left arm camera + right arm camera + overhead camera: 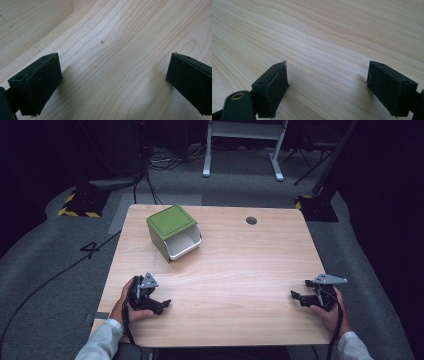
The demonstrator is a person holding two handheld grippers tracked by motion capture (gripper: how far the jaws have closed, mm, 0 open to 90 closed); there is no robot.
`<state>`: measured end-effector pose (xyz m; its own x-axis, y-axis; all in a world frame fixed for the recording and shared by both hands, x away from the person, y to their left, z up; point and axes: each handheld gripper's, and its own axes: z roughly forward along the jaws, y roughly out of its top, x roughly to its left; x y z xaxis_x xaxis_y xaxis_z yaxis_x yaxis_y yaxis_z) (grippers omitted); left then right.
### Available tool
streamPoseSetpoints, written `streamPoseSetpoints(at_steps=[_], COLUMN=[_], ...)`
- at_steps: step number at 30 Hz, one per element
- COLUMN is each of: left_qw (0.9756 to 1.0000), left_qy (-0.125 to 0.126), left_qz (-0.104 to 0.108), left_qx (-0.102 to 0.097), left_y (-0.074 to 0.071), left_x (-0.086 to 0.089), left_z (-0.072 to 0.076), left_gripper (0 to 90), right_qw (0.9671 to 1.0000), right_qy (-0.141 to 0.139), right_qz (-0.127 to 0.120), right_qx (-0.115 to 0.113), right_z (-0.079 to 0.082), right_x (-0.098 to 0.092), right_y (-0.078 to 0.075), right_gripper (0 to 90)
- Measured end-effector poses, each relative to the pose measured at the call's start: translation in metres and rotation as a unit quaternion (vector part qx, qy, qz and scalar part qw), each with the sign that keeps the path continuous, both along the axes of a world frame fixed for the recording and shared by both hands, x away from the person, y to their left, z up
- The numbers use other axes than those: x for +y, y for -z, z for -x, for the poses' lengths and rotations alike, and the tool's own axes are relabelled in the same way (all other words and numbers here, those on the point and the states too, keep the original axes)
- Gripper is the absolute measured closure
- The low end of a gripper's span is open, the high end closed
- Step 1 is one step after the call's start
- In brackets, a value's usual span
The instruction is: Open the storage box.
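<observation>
Both grippers, left [159,304] and right [298,296], rest wide and empty; green box [170,222] ahead of left looks light, rigid: grasp white drawer [184,246] rim.

A green box [170,227] with a white, part-open drawer [184,245] sits upright at the table's far left.

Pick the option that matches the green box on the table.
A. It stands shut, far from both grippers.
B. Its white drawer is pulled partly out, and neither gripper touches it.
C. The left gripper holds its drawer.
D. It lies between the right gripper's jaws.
B: the green box shows its white drawer slid partly out, while the left gripper and right gripper rest near the table's front edge, jaws open.
</observation>
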<state>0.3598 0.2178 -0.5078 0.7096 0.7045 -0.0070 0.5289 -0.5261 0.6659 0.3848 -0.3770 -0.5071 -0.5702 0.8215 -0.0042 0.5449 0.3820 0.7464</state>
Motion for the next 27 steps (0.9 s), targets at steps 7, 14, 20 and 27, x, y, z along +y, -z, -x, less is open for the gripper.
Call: streamPoseSetpoints(at_steps=[7, 14, 20, 27], left_qw=[0.9999, 0.999, 0.9978, 0.9952], left_qy=[0.011, 0.04, 0.04, 0.058], left_qz=[-0.001, 0.02, 0.034, 0.039], left_qx=[-0.002, -0.007, -0.04, -0.068], left_y=[-0.001, -0.008, -0.022, -0.041], left_x=[-0.003, -0.005, -0.003, -0.014], left_z=[-0.002, -0.008, -0.008, -0.008], left_gripper=[1.1, 17.3, 19.3, 19.9], right_qw=[1.0, 1.0, 1.0, 1.0], right_qy=[0.0, -0.002, -0.003, -0.003], right_qz=[0.0, 0.0, 0.0, 0.0], right_qx=[0.0, 0.0, 0.0, 0.0], right_z=[0.0, 0.0, -0.001, -0.001], right_x=[0.0, 0.0, 0.0, 0.0], right_y=[0.0, 0.0, 0.0, 0.0], right_gripper=[17.1, 16.9, 16.9, 16.9])
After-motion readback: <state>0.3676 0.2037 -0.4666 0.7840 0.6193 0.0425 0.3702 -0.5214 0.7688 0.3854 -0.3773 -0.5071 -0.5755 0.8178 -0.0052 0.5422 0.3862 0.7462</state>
